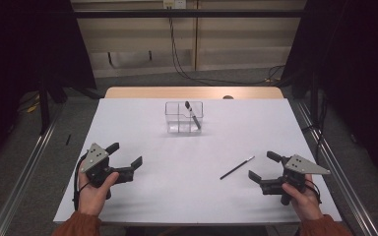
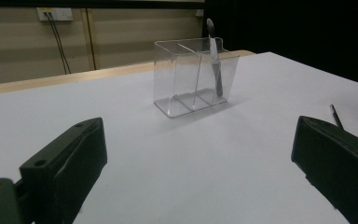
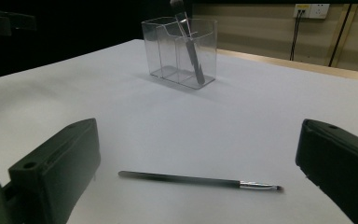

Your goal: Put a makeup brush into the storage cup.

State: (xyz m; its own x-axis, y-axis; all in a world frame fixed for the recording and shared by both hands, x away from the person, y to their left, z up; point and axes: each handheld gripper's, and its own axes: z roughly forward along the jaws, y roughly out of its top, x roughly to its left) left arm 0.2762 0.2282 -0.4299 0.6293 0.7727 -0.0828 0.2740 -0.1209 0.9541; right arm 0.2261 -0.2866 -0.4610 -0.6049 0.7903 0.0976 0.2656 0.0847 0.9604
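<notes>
Near my right gripper (image 1: 260,165), just off its widely parted, empty jaws, the slim brush (image 1: 236,167) lies flat on the white table (image 1: 142,128). My left gripper (image 1: 125,156) is equally open and empty. I judge this the reach-to-pick step: next I must straddle the handle, close, then carry it to the clear organizer (image 1: 183,118) holding another brush (image 1: 192,114)

No readable text, label, brand or number appears anywhere
</notes>
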